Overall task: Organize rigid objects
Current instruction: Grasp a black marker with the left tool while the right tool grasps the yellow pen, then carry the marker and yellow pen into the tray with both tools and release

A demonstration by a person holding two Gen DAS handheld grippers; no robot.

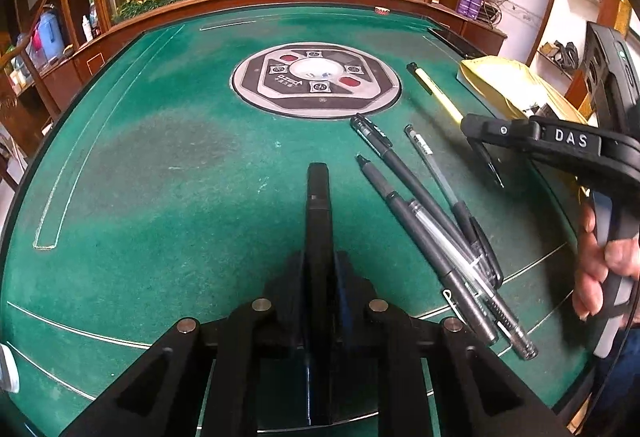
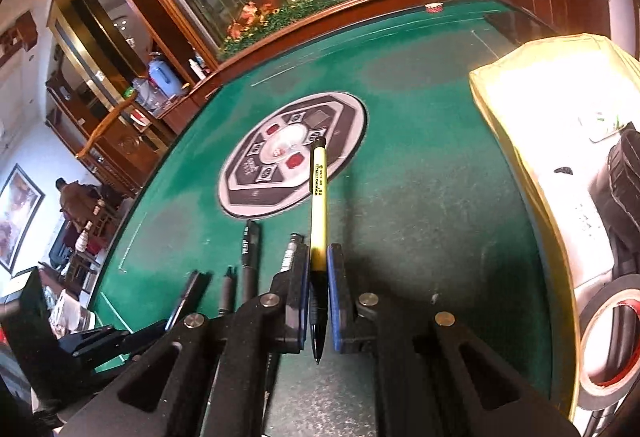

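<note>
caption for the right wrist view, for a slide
Right gripper shut on a yellow pen above the green table, dark pens lying alongside.

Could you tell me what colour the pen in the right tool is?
Yellow with a black grip and cap, clearest in the right wrist view.

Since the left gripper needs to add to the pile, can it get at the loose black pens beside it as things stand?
Probably not yet: the left gripper is already shut on a black pen. The pen pile lies uncovered on the green table just to its right.
</note>
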